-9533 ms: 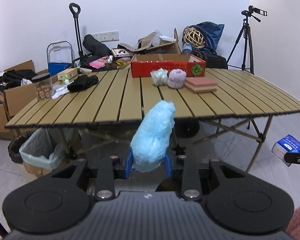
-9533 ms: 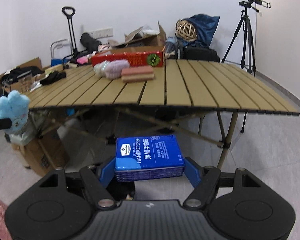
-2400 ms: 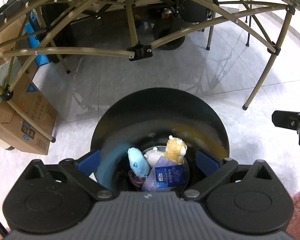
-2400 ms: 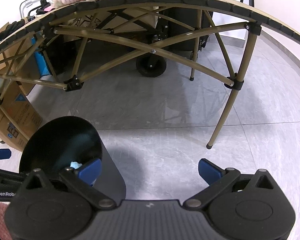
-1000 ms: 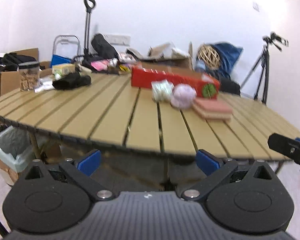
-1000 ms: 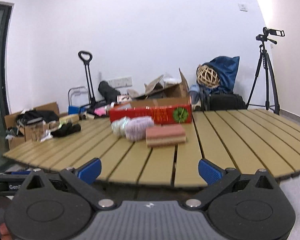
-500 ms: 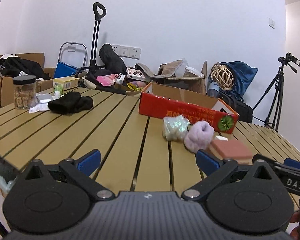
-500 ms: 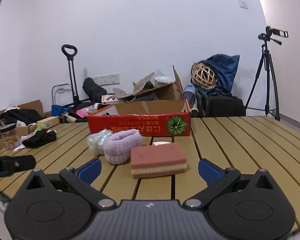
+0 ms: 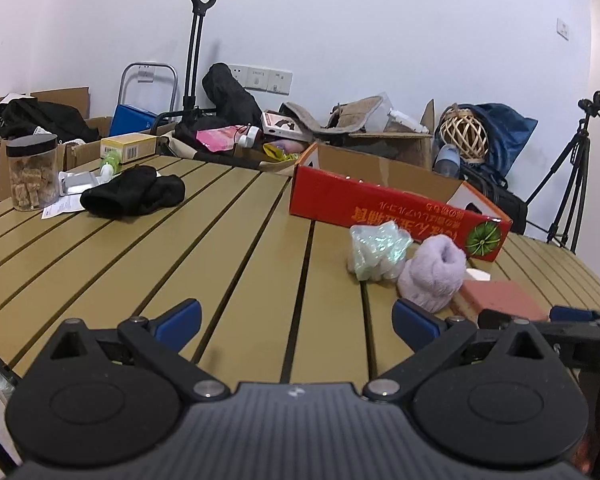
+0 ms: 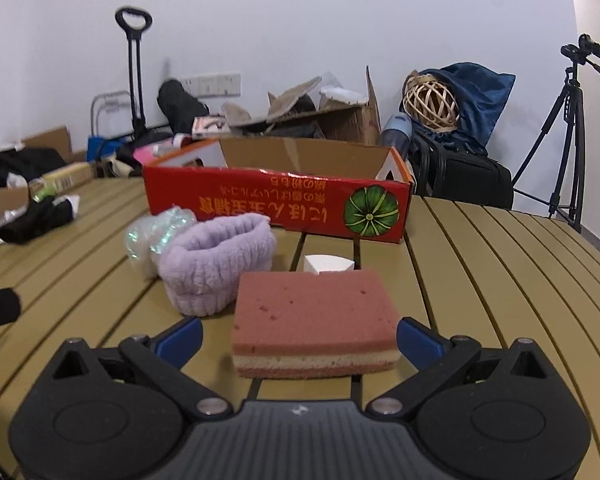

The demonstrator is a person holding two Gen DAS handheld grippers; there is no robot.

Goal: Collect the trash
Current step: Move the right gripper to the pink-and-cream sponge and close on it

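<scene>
A slatted tan counter point(image 10: 480, 264) runs ahead, smooth boards with dark gaps. Right gripper point(image 10: 299, 338) is spread wide, empty, its blue pads flanking a porous pink sponge block point(image 10: 314, 314) with a pale middle layer, not touching it. Left gripper point(image 9: 296, 319) gapes over bare slats, holding nothing. Just beyond the sponge: a fuzzy lilac knit cuff point(image 10: 216, 268), a crinkly iridescent plastic wad point(image 10: 154, 236) beside it, and a white foam wedge point(image 10: 328, 265). Farther back, a long glossy red cardboard box point(image 10: 276, 204); far left, a limp black cloth point(image 9: 134, 197).
</scene>
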